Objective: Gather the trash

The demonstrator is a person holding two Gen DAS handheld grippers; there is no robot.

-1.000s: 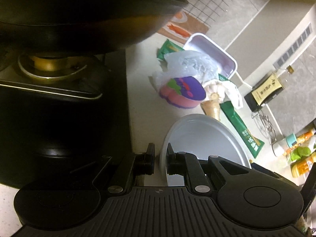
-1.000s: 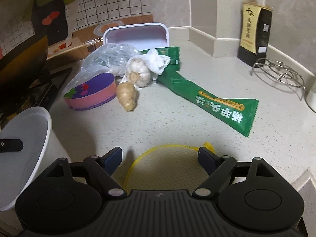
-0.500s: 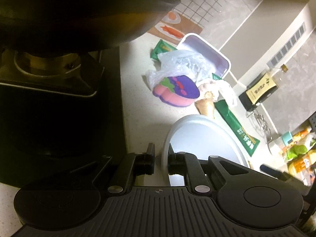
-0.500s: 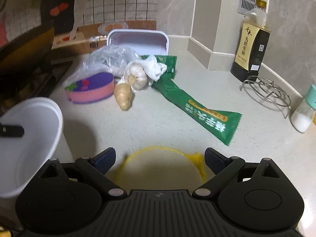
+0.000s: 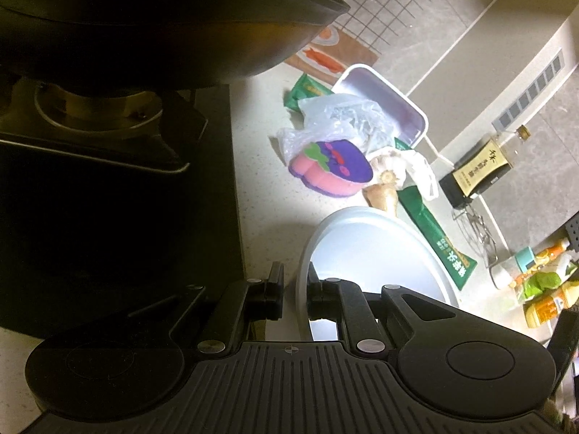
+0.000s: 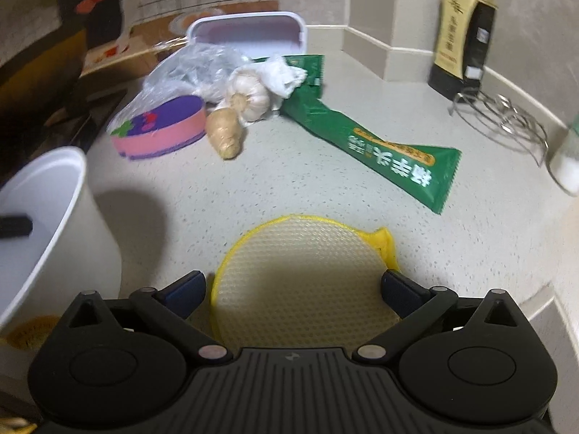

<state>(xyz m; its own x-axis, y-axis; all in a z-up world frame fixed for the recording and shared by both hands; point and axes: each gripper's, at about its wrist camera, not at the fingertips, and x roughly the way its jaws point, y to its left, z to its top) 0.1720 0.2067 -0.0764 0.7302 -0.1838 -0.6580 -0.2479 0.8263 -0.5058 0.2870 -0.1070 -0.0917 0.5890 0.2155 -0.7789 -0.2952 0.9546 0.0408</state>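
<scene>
While seemingly empty, white bin (image 5: 372,253) sits gripper-pinched (image 5: 294,291).

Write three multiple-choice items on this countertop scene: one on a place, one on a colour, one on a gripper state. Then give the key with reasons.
1. The ginger root lies:
A. inside the white bin
B. beside the garlic bulb
C. on the yellow mat

2. The long snack wrapper is:
A. green
B. red
C. blue

3. The left gripper is:
A. wide open
B. holding the soy sauce bottle
C. shut on the white bin

Key: B, root touches the bulb on the counter; A, green foil; C, fingers straddle the bin's rim.
</scene>
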